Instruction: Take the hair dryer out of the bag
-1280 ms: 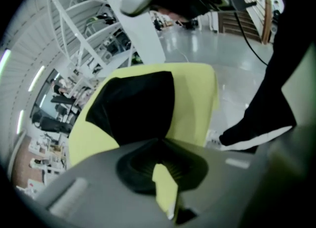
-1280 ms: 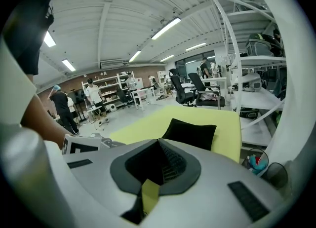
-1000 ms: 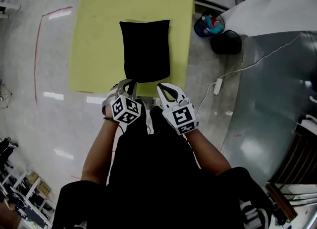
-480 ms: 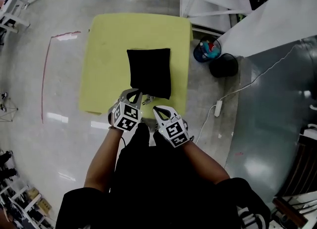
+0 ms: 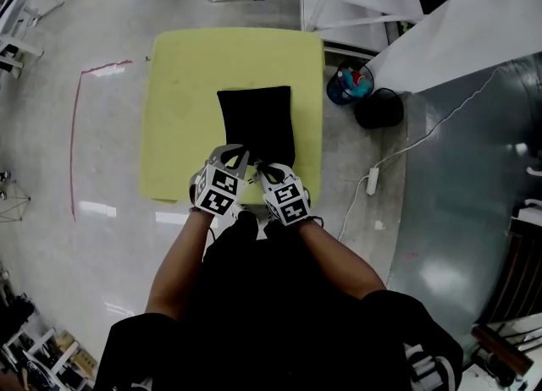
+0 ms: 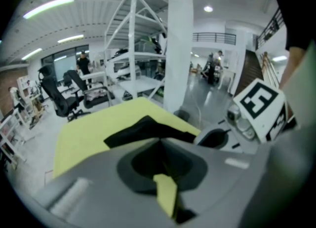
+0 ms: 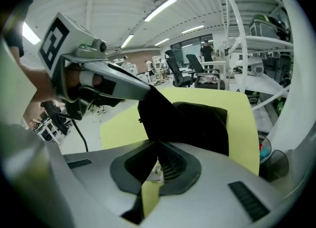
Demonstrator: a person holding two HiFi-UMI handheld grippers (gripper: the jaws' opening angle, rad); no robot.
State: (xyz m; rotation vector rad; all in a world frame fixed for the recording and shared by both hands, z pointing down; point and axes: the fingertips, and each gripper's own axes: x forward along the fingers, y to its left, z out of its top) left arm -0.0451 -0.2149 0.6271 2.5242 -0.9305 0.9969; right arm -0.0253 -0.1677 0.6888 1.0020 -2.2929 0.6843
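a black bag [image 5: 254, 118] lies flat on a yellow-green table [image 5: 182, 110], its long side running away from the person and its near end close to the table's near edge. both grippers are at that near end, side by side and almost touching.

the left gripper [image 5: 243, 151] has its jaws pressed together on the near edge of the bag. in the right gripper view, the black cloth rises to a peak at its tip, lifted off the table, while the rest of the bag stays down.

the right gripper [image 5: 259, 167] is just beside it, with its 2 jaws fully together and nothing between them. its tip points at the raised cloth. whether it touches the cloth cannot be told.

the hair dryer does not show in any view, and the bag's mouth cannot be made out.

on the floor to the right of the table stand a blue bucket [image 5: 350, 83] and a black bin [image 5: 378, 108], touching or nearly so. a white cable [image 5: 370, 179] trails across the floor nearby.
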